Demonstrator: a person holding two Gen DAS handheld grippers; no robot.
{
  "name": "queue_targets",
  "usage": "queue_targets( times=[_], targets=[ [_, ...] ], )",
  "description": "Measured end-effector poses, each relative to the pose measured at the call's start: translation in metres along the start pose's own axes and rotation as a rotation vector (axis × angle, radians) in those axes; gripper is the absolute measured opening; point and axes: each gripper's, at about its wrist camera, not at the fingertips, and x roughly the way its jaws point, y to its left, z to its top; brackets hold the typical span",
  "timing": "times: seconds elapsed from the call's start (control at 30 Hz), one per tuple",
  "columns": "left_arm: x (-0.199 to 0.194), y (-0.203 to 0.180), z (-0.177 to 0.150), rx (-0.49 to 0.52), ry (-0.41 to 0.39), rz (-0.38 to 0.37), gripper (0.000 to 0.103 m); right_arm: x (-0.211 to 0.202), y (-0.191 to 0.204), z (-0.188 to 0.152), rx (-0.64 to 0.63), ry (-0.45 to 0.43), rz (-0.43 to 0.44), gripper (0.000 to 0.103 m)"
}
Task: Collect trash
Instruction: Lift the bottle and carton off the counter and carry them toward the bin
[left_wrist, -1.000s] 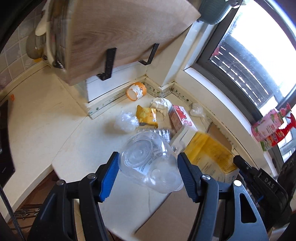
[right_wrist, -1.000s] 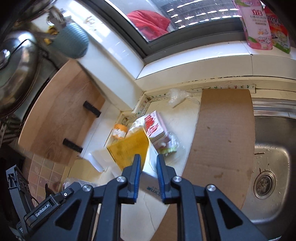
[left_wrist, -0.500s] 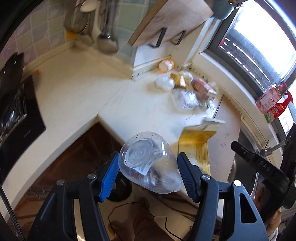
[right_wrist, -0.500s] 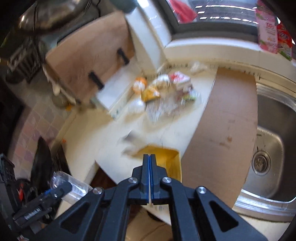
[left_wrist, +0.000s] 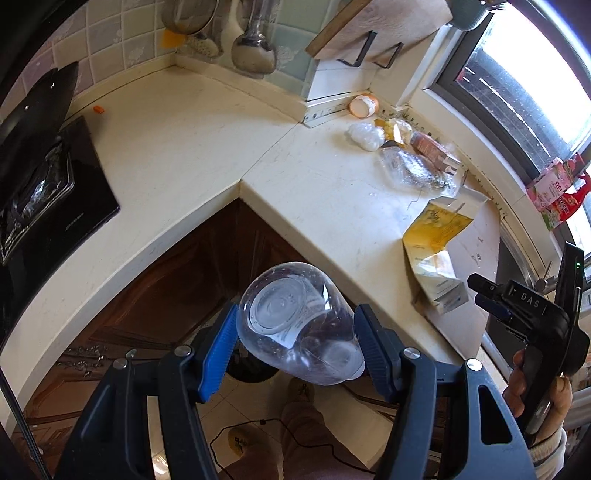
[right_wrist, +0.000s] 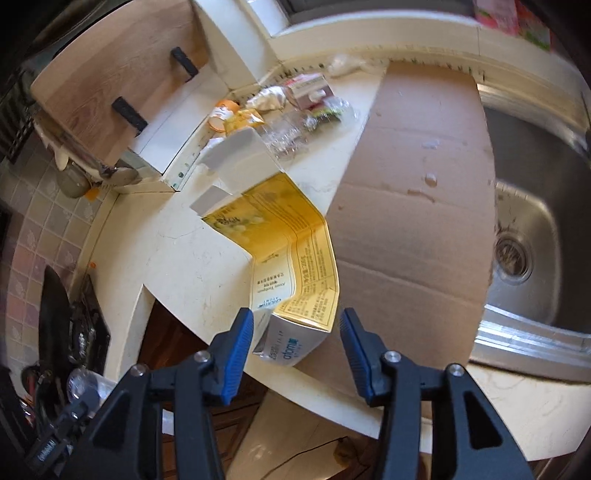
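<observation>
My left gripper (left_wrist: 295, 341) is shut on a clear plastic bottle (left_wrist: 299, 325) and holds it out past the counter edge, over the floor. A dark round bin (left_wrist: 251, 371) shows partly below the bottle. My right gripper (right_wrist: 295, 341) is open, its fingers on either side of the near end of a bent yellow carton (right_wrist: 291, 266) that lies at the counter edge; the carton also shows in the left wrist view (left_wrist: 436, 251). More trash lies in the far corner: an orange cup (left_wrist: 364, 105), a crumpled clear wrapper (left_wrist: 410, 168), a red carton (right_wrist: 308, 90).
A sheet of brown cardboard (right_wrist: 413, 206) covers the counter beside the steel sink (right_wrist: 528, 236). A black cooktop (left_wrist: 44, 199) is at the left. A wooden cutting board (right_wrist: 110, 74) hangs on the wall. Dark cabinet fronts (left_wrist: 177, 280) stand below the counter.
My left gripper has pulled back from the counter with the bottle, out over the floor. My right gripper was shut on the yellow carton half a second ago and is now open, the carton on the counter.
</observation>
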Motion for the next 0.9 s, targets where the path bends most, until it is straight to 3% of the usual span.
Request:
queue_targets(
  times=[0.2, 0.57, 0.8, 0.9],
  targets=[
    [0.007, 0.012, -0.005, -0.035, 0.018, 0.008, 0.062, 0.026, -0.016, 0.004, 0.123, 0.075, 0.064, 0.049],
    [0.008, 0.012, -0.009, -0.044, 0.02, 0.023, 0.062, 0.041, -0.023, 0.002, 0.237, 0.119, 0.216, 0.049],
    [0.006, 0.011, -0.013, -0.046, 0.02, 0.023, 0.062, 0.047, -0.015, 0.002, 0.221, 0.134, 0.195, 0.049],
    [0.006, 0.012, -0.015, -0.046, 0.022, 0.029, 0.062, 0.048, -0.013, 0.0, 0.212, 0.12, 0.181, 0.043]
  ],
)
